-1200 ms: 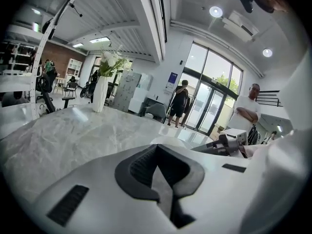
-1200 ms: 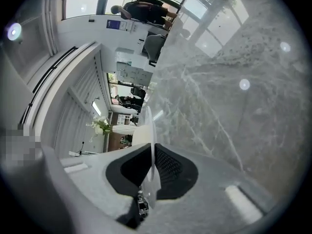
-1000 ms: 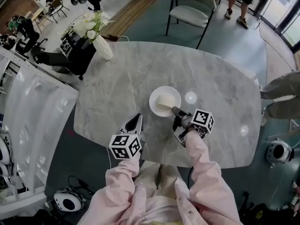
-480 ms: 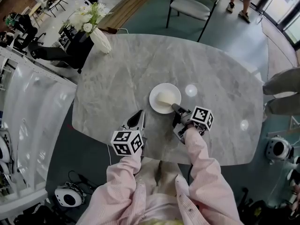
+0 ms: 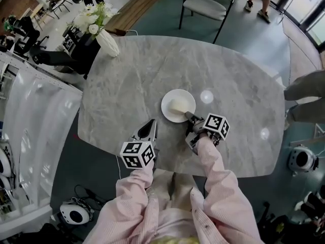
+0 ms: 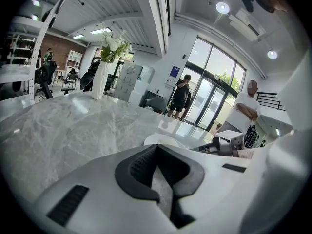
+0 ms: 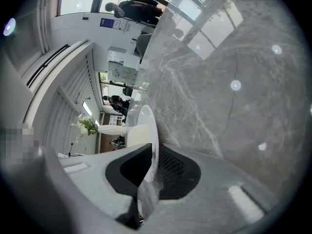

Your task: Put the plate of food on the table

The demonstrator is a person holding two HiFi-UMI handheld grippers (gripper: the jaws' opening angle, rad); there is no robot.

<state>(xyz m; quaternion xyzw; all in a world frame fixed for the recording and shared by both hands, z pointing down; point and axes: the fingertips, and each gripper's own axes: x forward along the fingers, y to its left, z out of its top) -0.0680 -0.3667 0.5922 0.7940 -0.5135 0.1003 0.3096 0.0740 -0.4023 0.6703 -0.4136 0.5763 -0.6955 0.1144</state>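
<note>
The plate [image 5: 168, 111] lies near the middle of the marble desk [image 5: 233, 75], a little toward the near edge where I stand, with a pale block of food [image 5: 178, 105] on it. It looks flat on the stone, so I judge the setting-down step to be all but done and the release to be the step in hand.

My right gripper [image 5: 188, 117] reaches in from the near side, and its jaws pinch the plate's near rim. The right gripper view shows the thin white rim running between the two dark pads. Those jaws are just beginning to open, though the rim is between them and the pads seem to touch it.

My left gripper [image 5: 150, 127] rests over the near edge of the desk, left of the plate and apart from it. Its jaws are pressed together with nothing between them.

The next move calls for spreading the right jaws enough to clear the rim. I should then draw them straight back toward the near edge, low and level, so the lower jaw does not tip or drag the plate.
</note>
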